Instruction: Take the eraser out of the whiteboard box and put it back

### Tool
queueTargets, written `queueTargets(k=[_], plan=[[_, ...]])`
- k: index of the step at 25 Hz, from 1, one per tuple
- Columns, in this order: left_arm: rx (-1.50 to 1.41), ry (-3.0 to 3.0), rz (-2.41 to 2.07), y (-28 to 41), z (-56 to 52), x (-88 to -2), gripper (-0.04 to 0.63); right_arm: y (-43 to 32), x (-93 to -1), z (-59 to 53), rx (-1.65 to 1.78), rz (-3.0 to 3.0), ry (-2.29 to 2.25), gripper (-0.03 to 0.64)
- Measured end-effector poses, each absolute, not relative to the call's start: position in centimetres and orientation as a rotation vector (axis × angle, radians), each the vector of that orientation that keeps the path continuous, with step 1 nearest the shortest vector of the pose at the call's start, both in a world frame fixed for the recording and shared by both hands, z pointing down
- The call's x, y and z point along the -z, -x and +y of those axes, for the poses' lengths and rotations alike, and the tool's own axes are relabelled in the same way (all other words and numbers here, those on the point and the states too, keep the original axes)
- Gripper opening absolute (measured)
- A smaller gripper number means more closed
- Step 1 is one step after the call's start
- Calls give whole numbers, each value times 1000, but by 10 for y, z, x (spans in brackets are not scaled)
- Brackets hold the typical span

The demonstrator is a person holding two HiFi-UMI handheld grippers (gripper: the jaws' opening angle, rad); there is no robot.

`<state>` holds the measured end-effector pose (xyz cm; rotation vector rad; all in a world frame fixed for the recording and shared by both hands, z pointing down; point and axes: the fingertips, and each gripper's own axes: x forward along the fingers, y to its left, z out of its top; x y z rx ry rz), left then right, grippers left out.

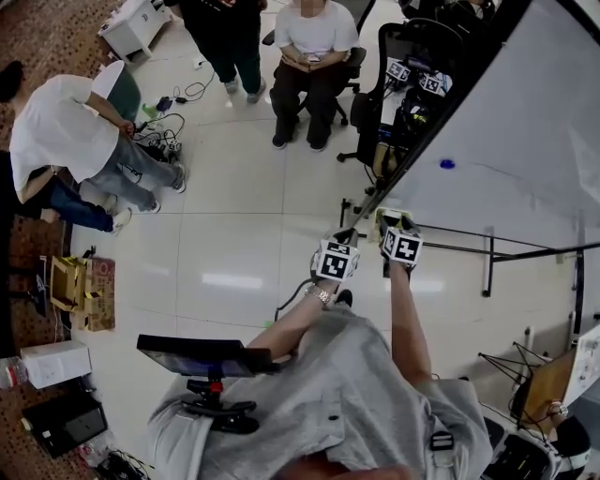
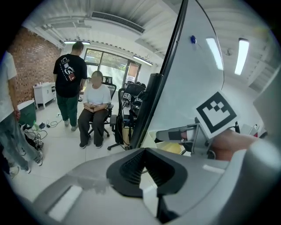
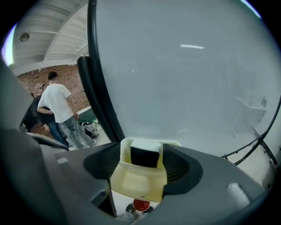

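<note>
A cream whiteboard box [image 3: 138, 178] hangs at the lower edge of the whiteboard [image 3: 184, 74]. The black eraser [image 3: 144, 157] with a white top stands inside it. My right gripper [image 3: 142, 162] is open, its jaws standing wide on either side of the box and eraser without pressing them. In the head view the right gripper [image 1: 394, 225] points at the box [image 1: 386, 217] by the board's corner. My left gripper [image 2: 147, 169] is shut with nothing in it, just left of the right one. From there I see the right gripper's fingers [image 2: 175, 134] over the box [image 2: 169, 147].
A red knob [image 3: 141, 205] shows below the box. A blue magnet [image 1: 448, 164] sticks on the board. A seated person [image 1: 309, 47], a standing person [image 1: 225, 28] and a bent-over person [image 1: 66, 131] are on the floor beyond. An office chair [image 1: 394, 84] stands by the board's edge.
</note>
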<state>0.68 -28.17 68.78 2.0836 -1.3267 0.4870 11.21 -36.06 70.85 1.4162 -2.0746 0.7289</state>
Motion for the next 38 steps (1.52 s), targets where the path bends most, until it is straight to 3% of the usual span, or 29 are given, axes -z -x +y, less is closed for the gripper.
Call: queueTargets(k=[5, 6, 8, 18, 27, 38], plan=[[-468, -2083, -1283, -13, -263, -698, 6, -115, -685, -340, -669, -2063, -1510, 308], [-463, -2075, -1272, -17, -259, -702, 6, -116, -682, -329, -677, -2066, -1529, 254], [-462, -2056, -1256, -23, -249, -711, 6, -114, -686, -300, -729, -2098, -1516, 3], [-514, -2098, -1297, -71, -170, -700, 6, -107, -693, -178, -786, -2233, -1311, 3], [-603, -2062, -1319, -116, -45, -721, 6, -161, -721, -68, -972, -2182, -1290, 3], [-511, -2077, -1471, -83, -68, -673, 6, -117, -664, -76, -841, -2366, -1167, 3]])
